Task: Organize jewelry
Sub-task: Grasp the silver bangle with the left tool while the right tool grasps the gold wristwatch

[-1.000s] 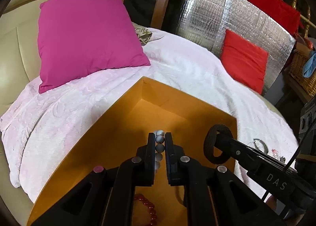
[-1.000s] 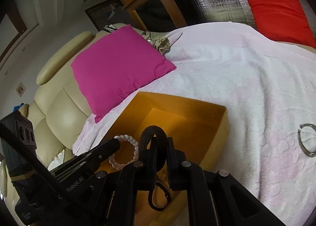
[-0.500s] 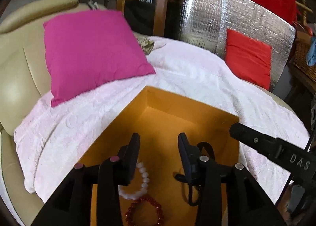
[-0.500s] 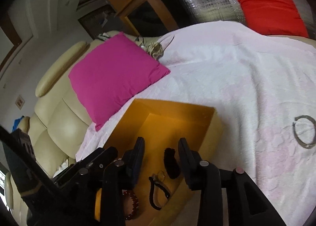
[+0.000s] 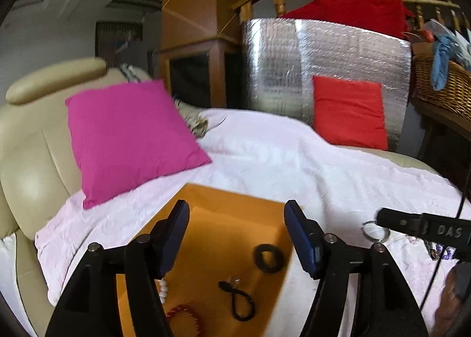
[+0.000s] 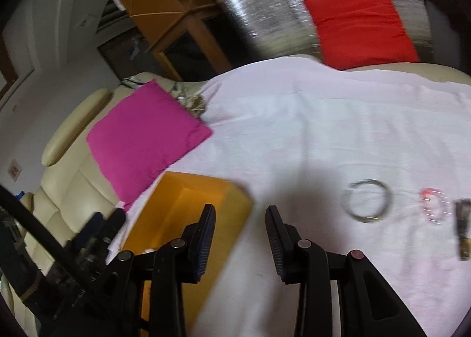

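Note:
An orange box point(image 5: 235, 216) sits on the pink blanket; it also shows in the right wrist view point(image 6: 188, 198). In it lie a black ring point(image 5: 268, 257), a black cord bracelet point(image 5: 240, 301), a red bead bracelet point(image 5: 185, 318) and white beads point(image 5: 163, 288). My left gripper point(image 5: 237, 237) is open and empty above the box. My right gripper point(image 6: 240, 234) is open and empty over the blanket, just right of the box. A silver bangle point(image 6: 368, 204), a pink bead bracelet point(image 6: 434, 204) and a dark piece point(image 6: 462, 228) lie on the blanket to its right.
A magenta pillow point(image 5: 126, 140) leans on the cream sofa point(image 5: 32, 143) at left. A red cushion point(image 5: 348, 113) rests against a silver foil panel point(image 5: 279, 63) at the back. A wicker basket point(image 5: 441, 87) stands at far right.
Both grippers opened and let go: the white beads and the black ring now lie in the box. Both have since risen, and the right one has swung right toward the blanket jewelry.

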